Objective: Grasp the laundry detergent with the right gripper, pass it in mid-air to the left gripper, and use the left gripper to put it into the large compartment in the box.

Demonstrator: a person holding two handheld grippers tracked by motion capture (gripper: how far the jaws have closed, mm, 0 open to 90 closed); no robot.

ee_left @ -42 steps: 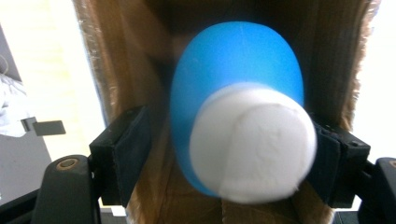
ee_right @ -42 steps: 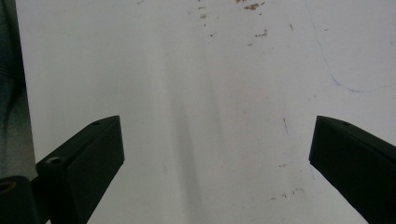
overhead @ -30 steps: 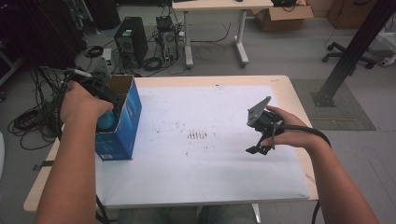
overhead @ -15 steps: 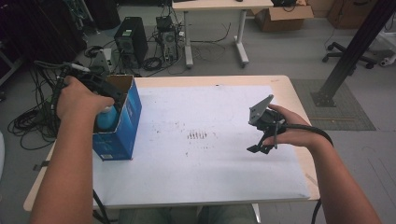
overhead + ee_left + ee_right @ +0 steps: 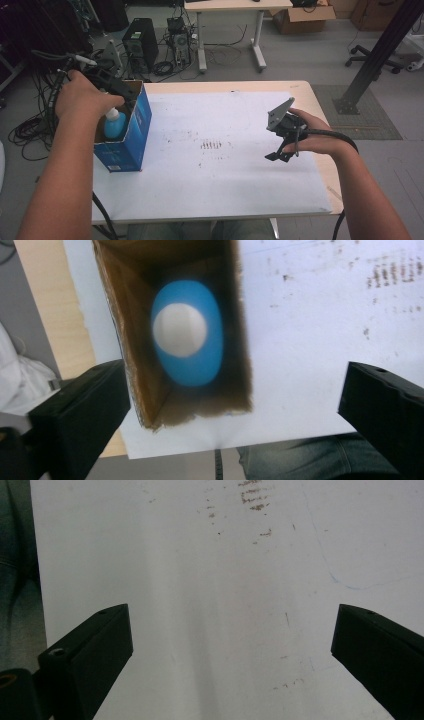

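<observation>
since the earlier frame the left gripper [image 5: 114, 89] has lifted clear of the box mouth and its jaws have just been opening; nothing sits between them now, so the tool reads as released. the blue bottle [image 5: 114, 125] with its white cap stands upright inside the open-topped blue cardboard box [image 5: 131, 137] at the left edge of the table [image 5: 320, 107], evidently let go there on purpose: the box walls enclose it on all sides and keep it from tipping. in the left gripper view the bottle [image 5: 187, 339] is seen cap-on from straight above, well below the spread jaws, which straddle the box opening without touching it. further right, the white sheet [image 5: 225, 160] shows only smudge marks. the right gripper [image 5: 280, 150] hovers over the sheet near the table's right side, jaws spread and holding nothing, judged to be waiting.
</observation>
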